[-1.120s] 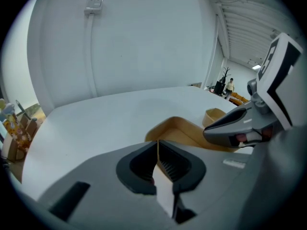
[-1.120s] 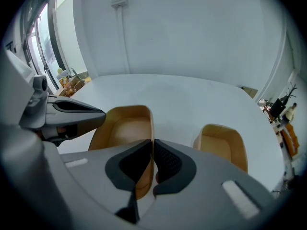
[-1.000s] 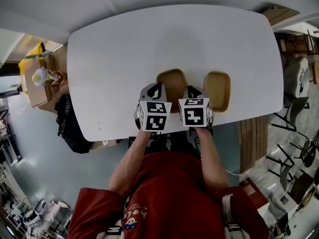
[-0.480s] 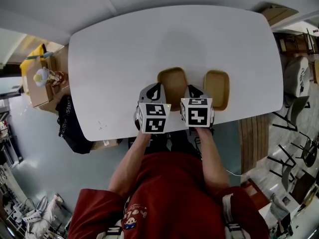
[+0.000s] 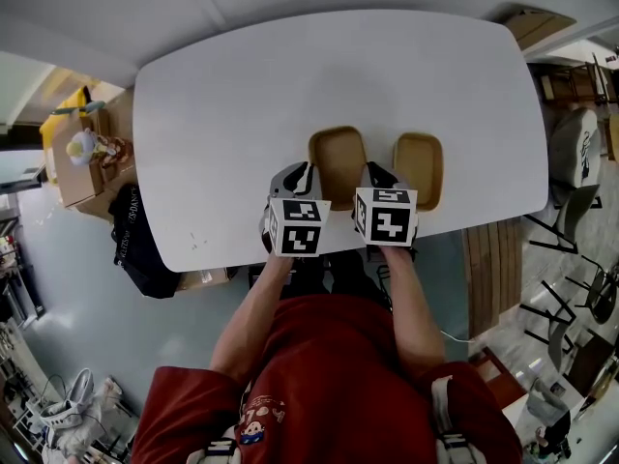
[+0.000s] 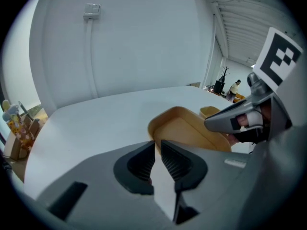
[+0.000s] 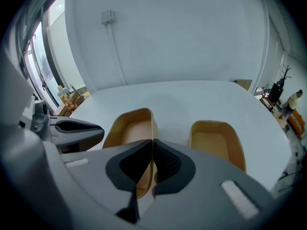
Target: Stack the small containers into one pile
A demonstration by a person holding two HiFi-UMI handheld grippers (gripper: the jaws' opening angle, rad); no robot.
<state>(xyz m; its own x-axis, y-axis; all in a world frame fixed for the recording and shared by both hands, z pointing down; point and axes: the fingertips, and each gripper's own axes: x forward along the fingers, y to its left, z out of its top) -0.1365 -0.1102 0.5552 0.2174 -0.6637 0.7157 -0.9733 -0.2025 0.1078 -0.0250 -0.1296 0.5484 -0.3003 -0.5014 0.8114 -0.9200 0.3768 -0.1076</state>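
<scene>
R gripper (image 7: 152,141) clamps container (image 7: 130,127) wall; L gripper (image 6: 157,143) jaws just opened, empty, at rim.

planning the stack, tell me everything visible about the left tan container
The left container is a shallow tan tray, seemingly pressed paper, oblong with rounded corners and sloping walls, empty and upright on the white table near its front edge, apart from the second container. The right claw is shut on its right wall; the left claw, jaws just opened slightly, sits at its near left corner, holding nothing.
</scene>
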